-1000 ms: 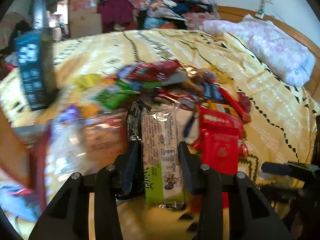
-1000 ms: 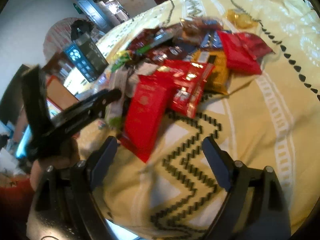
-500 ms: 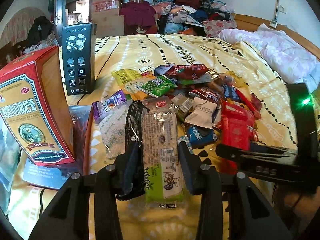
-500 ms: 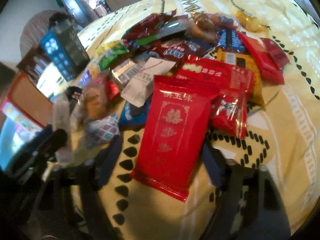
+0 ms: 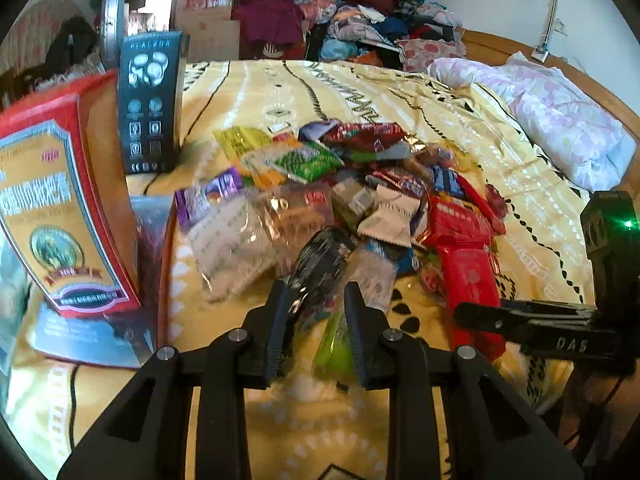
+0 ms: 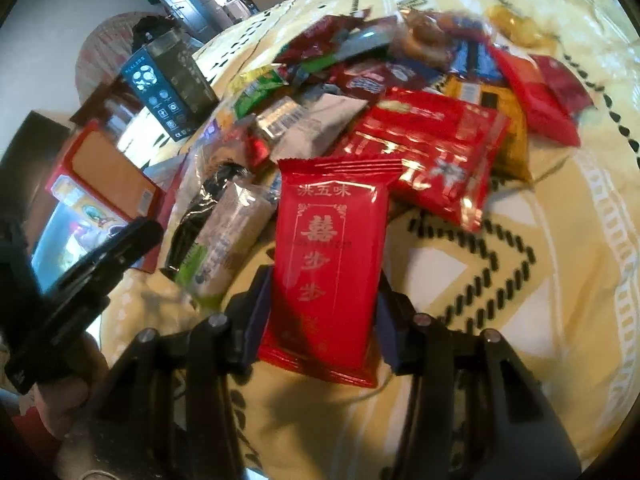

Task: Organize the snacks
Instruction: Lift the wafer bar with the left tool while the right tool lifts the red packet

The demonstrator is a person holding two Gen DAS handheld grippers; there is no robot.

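Note:
A heap of snack packets [image 5: 360, 184] lies on the yellow bedspread [image 5: 400, 100]. My left gripper [image 5: 315, 288] hovers at its near edge, jaws closing on two long packets held side by side: a black one [image 5: 320, 256] and a white wafer packet with a green end [image 5: 336, 340], both tilted right and blurred. In the right wrist view the same pair [image 6: 224, 232] shows beside the left gripper's finger [image 6: 120, 248]. My right gripper [image 6: 322, 280] is closing on a red packet with gold characters [image 6: 328, 264], its fingers against both long edges. That packet [image 5: 472, 280] also shows in the left wrist view.
A red and gold carton [image 5: 60, 216] and a tall black box [image 5: 150, 104] stand at the left of the bed. A pink quilt [image 5: 560, 128] lies at the right, piled clothes [image 5: 360, 20] at the far end. A person's hand [image 6: 60, 392] holds the left gripper.
The right gripper moved forward over the red packet and its jaws came in from wide to the packet's edges. The left jaws narrowed, and the two long packets tilted to the right.

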